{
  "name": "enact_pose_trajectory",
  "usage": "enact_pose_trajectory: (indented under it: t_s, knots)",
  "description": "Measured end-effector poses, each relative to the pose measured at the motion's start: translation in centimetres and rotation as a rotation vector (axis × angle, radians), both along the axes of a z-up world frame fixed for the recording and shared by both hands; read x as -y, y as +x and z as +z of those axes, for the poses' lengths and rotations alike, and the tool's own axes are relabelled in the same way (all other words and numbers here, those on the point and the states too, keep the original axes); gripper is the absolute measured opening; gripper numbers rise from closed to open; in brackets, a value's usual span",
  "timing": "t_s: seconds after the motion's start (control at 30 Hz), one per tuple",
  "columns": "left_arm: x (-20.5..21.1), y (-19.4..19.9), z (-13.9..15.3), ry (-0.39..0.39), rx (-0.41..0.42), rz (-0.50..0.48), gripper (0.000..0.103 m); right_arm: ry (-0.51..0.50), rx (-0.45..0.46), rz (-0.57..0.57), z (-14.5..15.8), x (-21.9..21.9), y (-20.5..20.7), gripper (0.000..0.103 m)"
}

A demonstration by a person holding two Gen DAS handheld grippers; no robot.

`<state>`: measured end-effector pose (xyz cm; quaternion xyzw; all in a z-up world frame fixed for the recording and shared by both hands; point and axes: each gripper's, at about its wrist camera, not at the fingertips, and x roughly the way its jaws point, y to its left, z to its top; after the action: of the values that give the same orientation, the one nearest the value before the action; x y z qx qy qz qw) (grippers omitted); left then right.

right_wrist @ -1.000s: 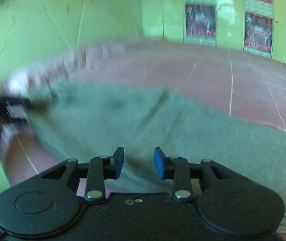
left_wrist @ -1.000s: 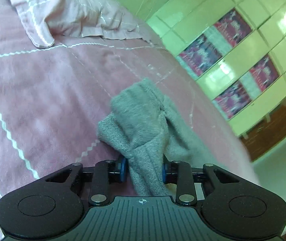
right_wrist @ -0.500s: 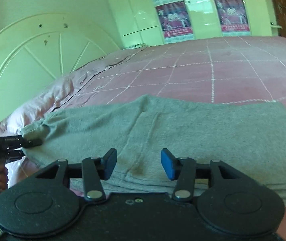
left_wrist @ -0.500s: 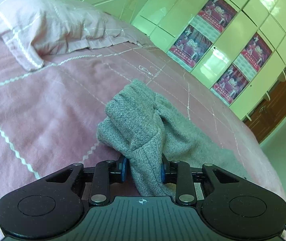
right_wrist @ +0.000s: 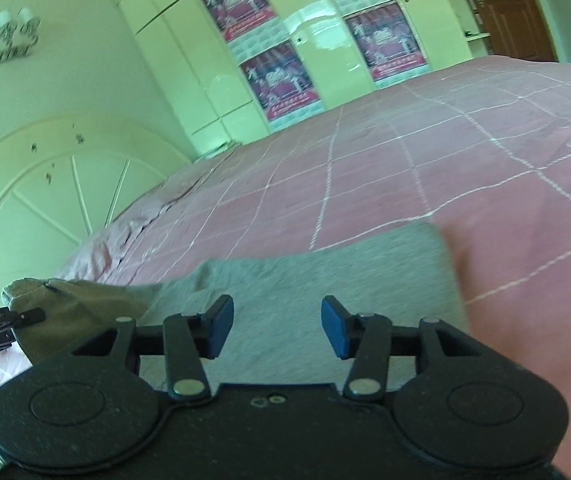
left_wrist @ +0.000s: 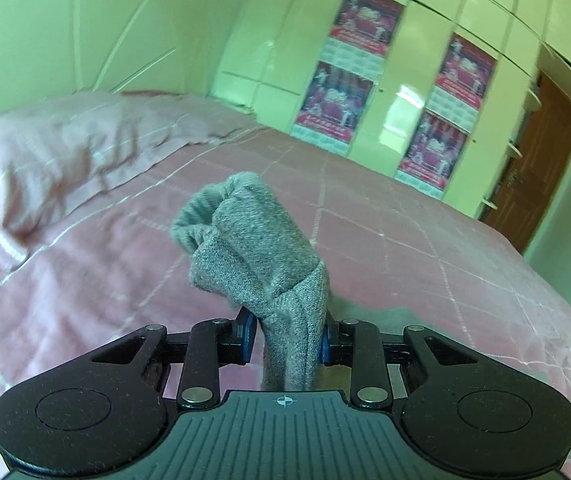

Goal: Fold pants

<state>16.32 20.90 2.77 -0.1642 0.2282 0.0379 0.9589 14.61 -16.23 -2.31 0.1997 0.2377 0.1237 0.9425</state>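
Left hand-held gripper [left_wrist: 285, 338]: clamped narrow on a bunched end of the grey pants [left_wrist: 261, 264], and that end is lifted clear of the bed [left_wrist: 425, 248], with the cloth standing up in a thick wad above the blue pads.
Right hand-held gripper [right_wrist: 277, 330]: jaws apart, nothing between the pads; it hovers just over the flat part of the pants [right_wrist: 325, 280] without touching.
Where the pants are: spread across the pink checked bedspread, one end flat near the right gripper, the other end raised at far left of the right wrist view, pinched by the left gripper [right_wrist: 25, 316].
Risk one: that left grip is on a crumpled lump, not a clean edge. Carry it over like that and the fold could land twisted or lopsided.
Risk two: only one end is held. With the right side free, pulling the raised end across may drag the whole garment along the bedspread instead of doubling it.
Risk three: layers in the wad may slip out one at a time, and which layers are caught I cannot tell.
Risk four: the right gripper may pinch bedspread along with cloth if it bites too deep.
Pillow [left_wrist: 57, 160]: well apart from the pants, no trouble there.
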Motion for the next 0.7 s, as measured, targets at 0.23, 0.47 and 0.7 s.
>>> enact_pose_trajectory:
  t_s: [0.23,0.47,0.7]
  knots:
    - [14.5,2.7,4.2,0.172,0.070,-0.205,0.030,0.098,0.015,-0.110,-0.3,6.5,-1.4,0.041]
    - [31.9,4.3,-0.1,0.212,-0.109,-0.557,0.076,0.242,-0.001,-0.246,-1.3,12.6,-2.1,0.049]
    - [26.5,-1.5,-1.5,0.161,-0.069,-0.467,0.098,0.299,-0.044,-0.157,-2.5,12.5,-1.1,0.048]
